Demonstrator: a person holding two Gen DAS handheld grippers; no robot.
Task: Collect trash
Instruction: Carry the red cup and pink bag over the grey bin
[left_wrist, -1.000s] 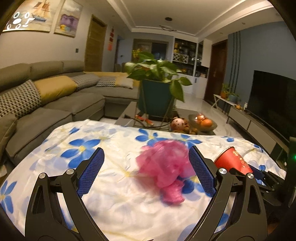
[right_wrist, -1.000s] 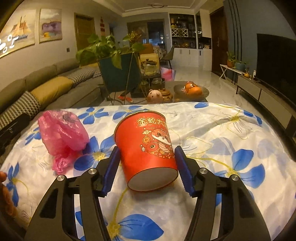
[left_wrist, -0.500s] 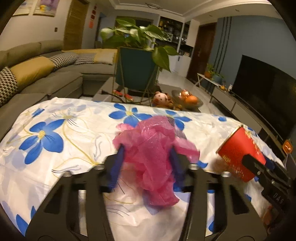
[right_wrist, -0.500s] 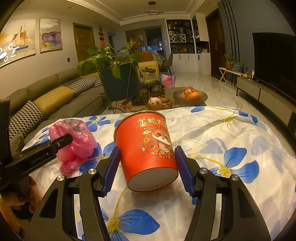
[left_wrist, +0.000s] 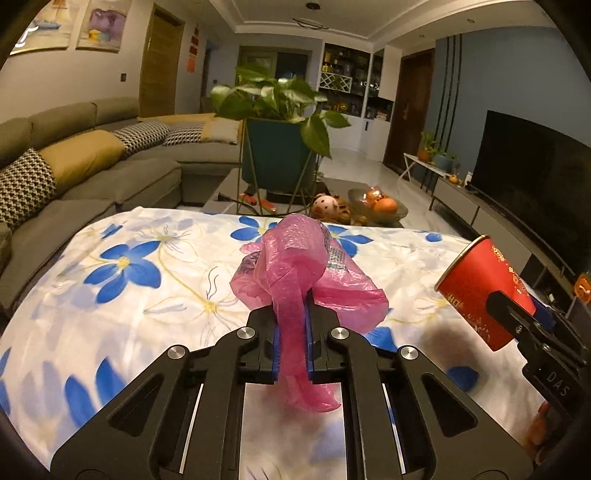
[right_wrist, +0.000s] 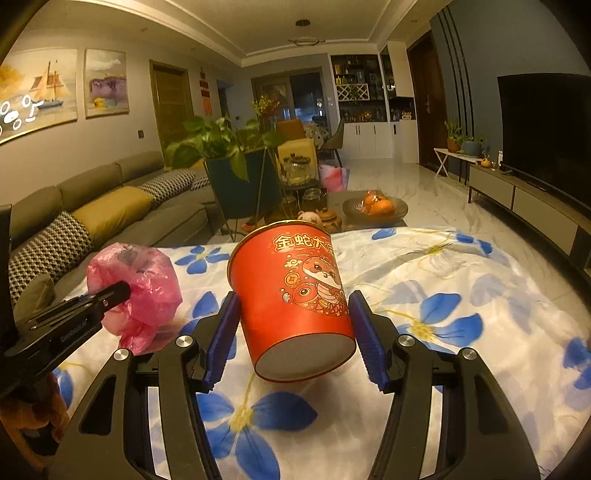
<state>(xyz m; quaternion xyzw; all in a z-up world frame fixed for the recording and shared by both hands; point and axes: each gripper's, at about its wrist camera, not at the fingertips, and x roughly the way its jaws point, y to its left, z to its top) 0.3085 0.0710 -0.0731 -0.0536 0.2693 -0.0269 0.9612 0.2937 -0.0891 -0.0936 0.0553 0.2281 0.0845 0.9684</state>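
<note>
My left gripper is shut on a crumpled pink plastic bag and holds it above the flowered tablecloth. The bag also shows in the right wrist view, at the left, pinched by the left gripper. My right gripper is shut on a red paper cup with gold print, tilted with its open rim away from me. The cup also shows at the right of the left wrist view, held by the right gripper.
A white cloth with blue flowers covers the table. Beyond it stand a coffee table with a potted plant, a fruit bowl and figurines. A grey sofa lies left, a TV and low cabinet right.
My left gripper closed around the pink bag and lifted it off the cloth. The right gripper kept hold of the red cup and rose slightly.
</note>
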